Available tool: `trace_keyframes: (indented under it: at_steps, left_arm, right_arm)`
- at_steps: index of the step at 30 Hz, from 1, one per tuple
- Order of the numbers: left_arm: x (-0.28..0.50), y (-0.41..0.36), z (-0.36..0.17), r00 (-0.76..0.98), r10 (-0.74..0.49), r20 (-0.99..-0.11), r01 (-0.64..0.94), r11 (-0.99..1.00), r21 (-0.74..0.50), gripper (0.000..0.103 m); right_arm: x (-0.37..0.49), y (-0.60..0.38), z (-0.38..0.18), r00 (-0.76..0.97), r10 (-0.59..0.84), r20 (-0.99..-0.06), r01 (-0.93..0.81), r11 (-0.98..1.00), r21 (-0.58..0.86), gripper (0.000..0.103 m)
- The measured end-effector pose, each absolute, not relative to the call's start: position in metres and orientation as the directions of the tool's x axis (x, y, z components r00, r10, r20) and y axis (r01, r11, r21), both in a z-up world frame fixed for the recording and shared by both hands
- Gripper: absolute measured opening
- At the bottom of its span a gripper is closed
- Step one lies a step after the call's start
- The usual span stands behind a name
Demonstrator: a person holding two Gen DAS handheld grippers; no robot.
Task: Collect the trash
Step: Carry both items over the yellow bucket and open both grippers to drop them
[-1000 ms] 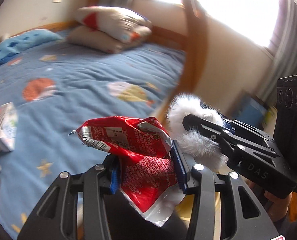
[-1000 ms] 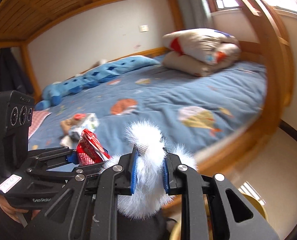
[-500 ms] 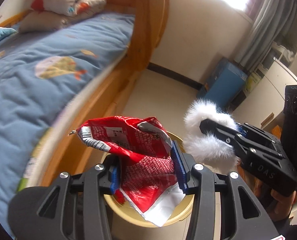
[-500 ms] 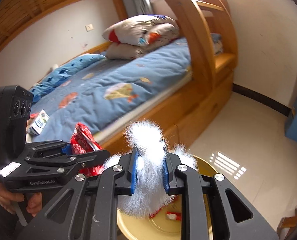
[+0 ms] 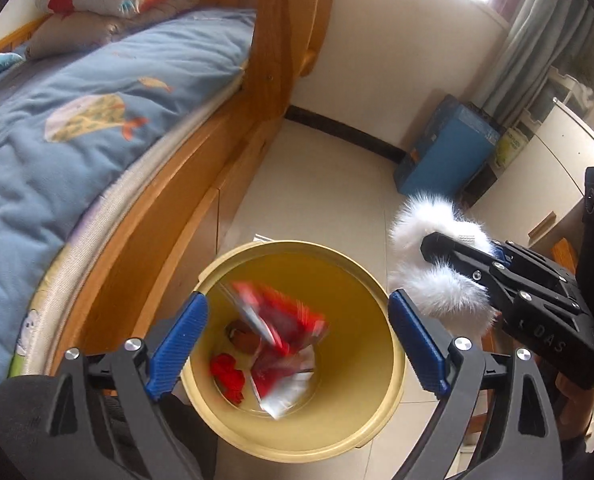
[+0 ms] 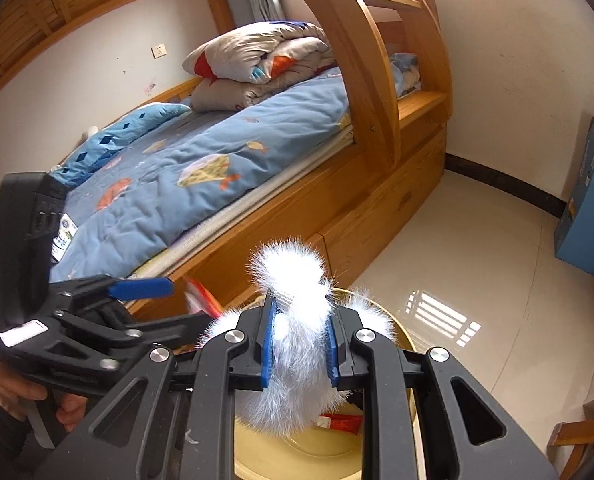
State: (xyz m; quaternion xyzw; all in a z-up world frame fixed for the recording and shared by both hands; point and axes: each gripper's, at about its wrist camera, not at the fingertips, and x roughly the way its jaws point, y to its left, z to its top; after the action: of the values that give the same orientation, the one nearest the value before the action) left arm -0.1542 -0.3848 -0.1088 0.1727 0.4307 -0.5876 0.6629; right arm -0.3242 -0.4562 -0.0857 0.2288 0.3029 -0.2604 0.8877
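Red wrapper [image 5: 285,332] blurred inside bin [image 5: 381,396], left gripper [image 5: 297,344] opening, empty; right gripper [image 6: 299,344] clamping fluff [image 6: 293,280]

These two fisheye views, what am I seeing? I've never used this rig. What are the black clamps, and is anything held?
A person carries two handheld grippers, each with a camera looking along its fingers. In the left wrist view, the left gripper is opening above the yellow bin; the red wrapper is blurred below its pads, apparently dropping in, with other red scraps at the bottom. In the right wrist view, the right gripper is clamped on a white fluffy item, also over the bin. Beside it stands a wooden bed with a blue quilt.
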Motion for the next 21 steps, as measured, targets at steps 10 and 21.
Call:
trace_keyframes:
  at_steps: [10,21]
  left_arm:
    - [-0.147,-0.371,-0.102,-0.016,-0.625,-0.781,0.939,0.259,-0.226,0.092]
    - [-0.126,-0.356,-0.098,0.015,-0.64,-0.768,0.916,0.316,-0.246,0.093]
  right_arm:
    - [-0.32,-0.455,-0.095,0.655,-0.31,-0.689,0.606,0.761,0.233,0.021]
    - [-0.301,-0.447,-0.117,0.572,-0.334,-0.749,0.613,0.781,0.12,0.067]
